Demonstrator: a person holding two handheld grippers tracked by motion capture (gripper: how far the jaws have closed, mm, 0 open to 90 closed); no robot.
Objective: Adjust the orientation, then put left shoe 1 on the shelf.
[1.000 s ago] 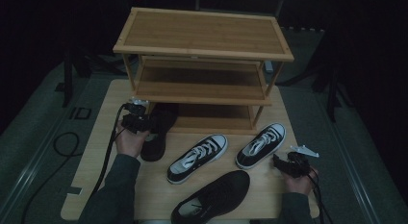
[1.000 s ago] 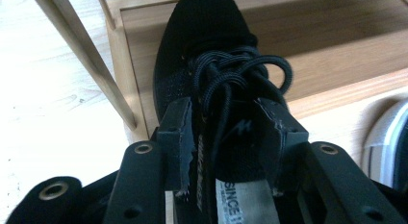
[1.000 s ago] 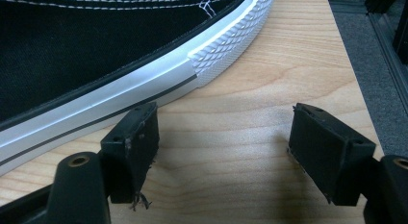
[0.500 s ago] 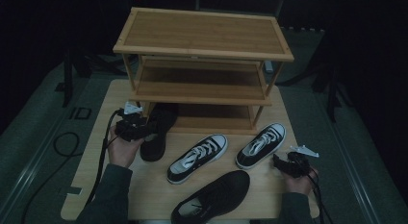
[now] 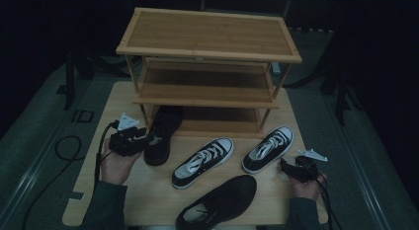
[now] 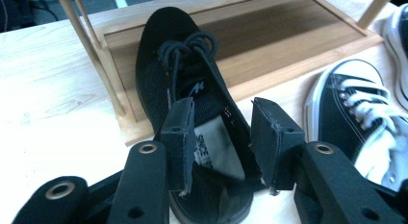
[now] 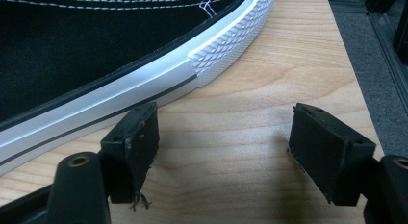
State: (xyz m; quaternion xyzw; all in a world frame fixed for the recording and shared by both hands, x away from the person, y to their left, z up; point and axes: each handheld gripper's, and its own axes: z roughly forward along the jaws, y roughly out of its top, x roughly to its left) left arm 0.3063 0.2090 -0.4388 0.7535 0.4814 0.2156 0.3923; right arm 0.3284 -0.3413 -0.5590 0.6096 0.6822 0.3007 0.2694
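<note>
So one black shoe (image 5: 160, 134) sits half on the rack (image 5: 207, 89); three wait; left gripper (image 6: 223, 137) and right gripper (image 7: 226, 152) gape empty.

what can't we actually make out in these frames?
- Black shoe heel, left gripper view: behind the left gripper fingers; whether they touch it is unclear.
- Black-and-white sneaker, right gripper view: cut off by the top and left edges.
- Insole label, left gripper view: partly covered, unreadable.
- Bottom shelf, high view: shadowed by the shelves above.
- Right gripper, high view: too small and dark.
</note>
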